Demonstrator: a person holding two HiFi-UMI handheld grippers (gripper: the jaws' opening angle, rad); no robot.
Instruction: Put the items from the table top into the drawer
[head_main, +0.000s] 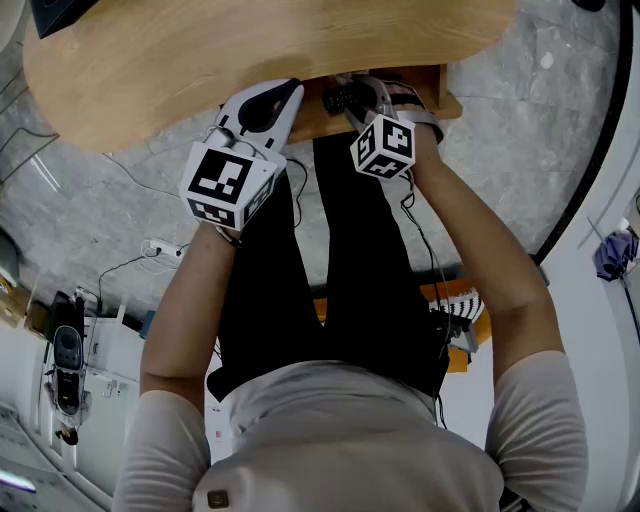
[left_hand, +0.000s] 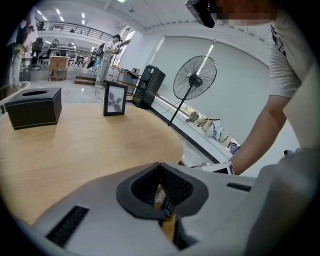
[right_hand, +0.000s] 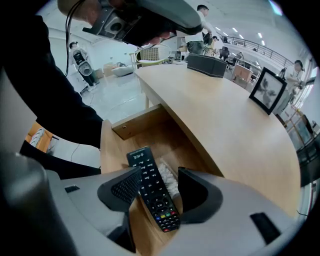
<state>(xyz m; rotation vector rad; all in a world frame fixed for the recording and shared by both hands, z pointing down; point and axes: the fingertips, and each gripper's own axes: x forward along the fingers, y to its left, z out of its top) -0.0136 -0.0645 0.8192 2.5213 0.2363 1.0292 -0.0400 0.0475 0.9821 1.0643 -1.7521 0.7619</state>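
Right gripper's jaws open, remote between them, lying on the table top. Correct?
No. The remote is in the open drawer, not on the table top; the right gripper view shows it. The right gripper has its jaws open around it.

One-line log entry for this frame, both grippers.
left gripper: shut, by table edge | right gripper: open, over drawer | remote: in drawer, between right jaws

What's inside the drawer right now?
A black remote lies in the drawer between the open right tongs; something white and bristly beside it is partly covered. The drawer's rear, under the table top, is hidden.
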